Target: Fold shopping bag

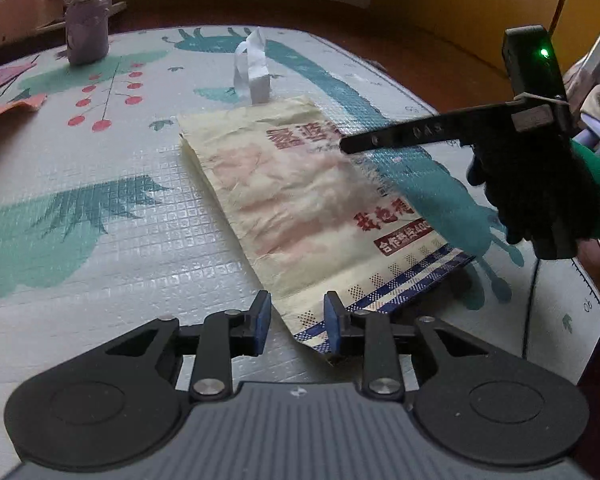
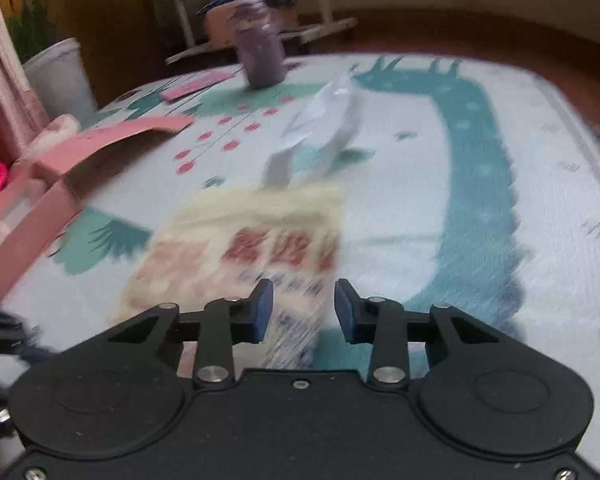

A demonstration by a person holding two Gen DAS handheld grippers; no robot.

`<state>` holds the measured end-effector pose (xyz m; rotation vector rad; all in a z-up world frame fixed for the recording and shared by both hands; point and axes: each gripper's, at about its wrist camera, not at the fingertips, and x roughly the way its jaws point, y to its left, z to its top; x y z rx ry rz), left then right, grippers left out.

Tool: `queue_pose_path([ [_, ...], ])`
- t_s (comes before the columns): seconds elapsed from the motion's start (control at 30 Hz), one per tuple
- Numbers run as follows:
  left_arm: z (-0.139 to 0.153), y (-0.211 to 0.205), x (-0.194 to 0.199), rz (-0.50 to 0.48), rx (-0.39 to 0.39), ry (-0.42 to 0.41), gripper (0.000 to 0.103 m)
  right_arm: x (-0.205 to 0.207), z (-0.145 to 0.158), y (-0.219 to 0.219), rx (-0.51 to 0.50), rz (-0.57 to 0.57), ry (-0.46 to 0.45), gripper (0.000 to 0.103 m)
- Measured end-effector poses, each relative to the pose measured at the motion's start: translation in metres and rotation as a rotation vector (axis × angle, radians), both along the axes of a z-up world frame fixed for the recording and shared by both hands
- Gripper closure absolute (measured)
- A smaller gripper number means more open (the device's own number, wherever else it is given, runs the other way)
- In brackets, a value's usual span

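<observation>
Looks roughly halfway, judging by how things lie. Shopping bag (image 1: 300, 208) lying flat on the play mat (image 1: 140, 248), already narrowed into a long strip, so probably one lengthwise fold done, though hard to say how many layers. White handles (image 1: 252, 68) sticking up off the bag's far end, not tucked in. Blue checked bottom edge at the bag's near end, right by the left gripper (image 1: 297, 322): jaws spread, bag's near corner lying in the gap, pads not pressing on it as far as visible. Right gripper (image 2: 303, 312) hanging over the bag's right edge, jaws spread too, nothing pinched, picture badly blurred there. In the left wrist view, seen from the side, reaching across the bag's printed right part. Still left, by the look of it: folding the strip end over end and dealing with those handles. Purple bottle (image 1: 86, 20) well beyond the bag's far end, pink box (image 2: 40, 184) off to the bag's left, neither in the way.
</observation>
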<state>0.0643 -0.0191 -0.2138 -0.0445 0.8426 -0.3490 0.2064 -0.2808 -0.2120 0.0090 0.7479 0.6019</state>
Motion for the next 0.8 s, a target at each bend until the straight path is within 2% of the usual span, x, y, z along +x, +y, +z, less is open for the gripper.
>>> queue_pose_path([
  [0.03, 0.005, 0.002, 0.001, 0.022, -0.001, -0.018, 0.075, 0.000, 0.004, -0.002, -0.007, -0.011, 0.001, 0.067],
  [0.07, 0.013, 0.005, 0.001, 0.053, 0.001, -0.072, 0.075, -0.004, 0.011, -0.004, -0.024, -0.006, -0.011, 0.067],
  [0.17, 0.024, 0.003, 0.000, 0.041, -0.043, -0.169, 0.075, -0.027, 0.034, -0.002, -0.059, 0.114, -0.073, 0.067],
  [0.27, 0.012, -0.015, 0.005, -0.001, -0.012, -0.151, 0.075, -0.049, 0.038, 0.016, -0.113, 0.267, -0.112, 0.067],
  [0.33, -0.002, -0.022, 0.006, -0.026, 0.004, -0.102, 0.073, -0.063, 0.027, 0.033, -0.191, 0.372, -0.092, 0.068],
  [0.37, -0.016, -0.027, 0.010, -0.046, 0.056, -0.035, 0.068, -0.070, 0.020, 0.041, -0.231, 0.421, -0.079, 0.068],
  [0.4, -0.019, -0.031, 0.008, -0.067, 0.092, -0.042, 0.057, -0.074, 0.014, 0.046, -0.266, 0.454, -0.060, 0.068],
  [0.43, -0.020, -0.034, 0.005, -0.087, 0.126, -0.059, 0.041, -0.076, 0.007, 0.051, -0.298, 0.478, -0.037, 0.067],
  [0.47, -0.018, -0.034, 0.008, -0.095, 0.137, -0.027, 0.041, -0.077, 0.005, 0.052, -0.303, 0.487, -0.008, 0.064],
  [0.5, -0.015, -0.032, 0.012, -0.097, 0.133, 0.006, 0.041, -0.077, 0.006, 0.052, -0.292, 0.489, 0.026, 0.056],
  [0.57, -0.005, -0.026, 0.012, -0.118, 0.148, -0.003, 0.041, -0.079, 0.010, 0.051, -0.278, 0.492, 0.035, 0.056],
  [0.63, 0.009, -0.020, 0.007, -0.158, 0.168, -0.056, 0.041, -0.091, 0.019, 0.049, -0.291, 0.525, -0.013, 0.056],
  [0.73, 0.028, -0.013, 0.006, -0.229, 0.187, -0.098, 0.041, -0.117, 0.033, 0.046, -0.339, 0.602, -0.140, 0.056],
  [0.8, 0.038, -0.019, 0.002, -0.315, 0.261, -0.120, 0.041, -0.141, 0.038, 0.045, -0.385, 0.672, -0.255, 0.056],
])
